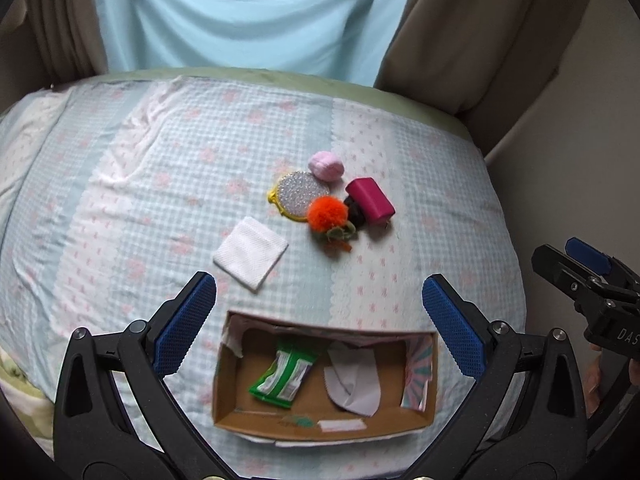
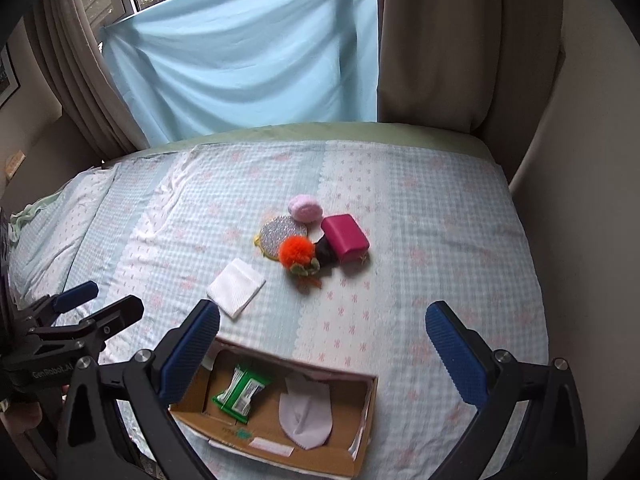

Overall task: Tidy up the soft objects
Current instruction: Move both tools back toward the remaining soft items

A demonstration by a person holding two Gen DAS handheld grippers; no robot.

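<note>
A cardboard box (image 1: 224, 396) (image 2: 360, 432) lies on the bed near me, holding a green packet (image 1: 282, 374) (image 2: 240, 392) and a pale cloth (image 1: 352, 380) (image 2: 306, 412). Beyond it lie a folded white cloth (image 1: 251, 258) (image 2: 236, 287), an orange pompom (image 1: 327, 212) (image 2: 295, 251), a silver round purse (image 1: 298, 195) (image 2: 278, 233), a pink soft ball (image 1: 326, 165) (image 2: 305, 207), a magenta pouch (image 1: 370, 199) (image 2: 345, 237) and a dark item (image 1: 354, 210) (image 2: 326, 252). My left gripper (image 1: 320, 320) (image 2: 98, 300) and right gripper (image 2: 322, 344) (image 1: 568, 256) are open and empty above the box.
The bed has a checked blue and pink sheet (image 1: 160, 184) (image 2: 440, 240). A light blue cloth (image 1: 248, 12) (image 2: 248, 64) hangs behind between beige curtains (image 2: 432, 40). A wall (image 1: 580, 140) runs along the bed's right side.
</note>
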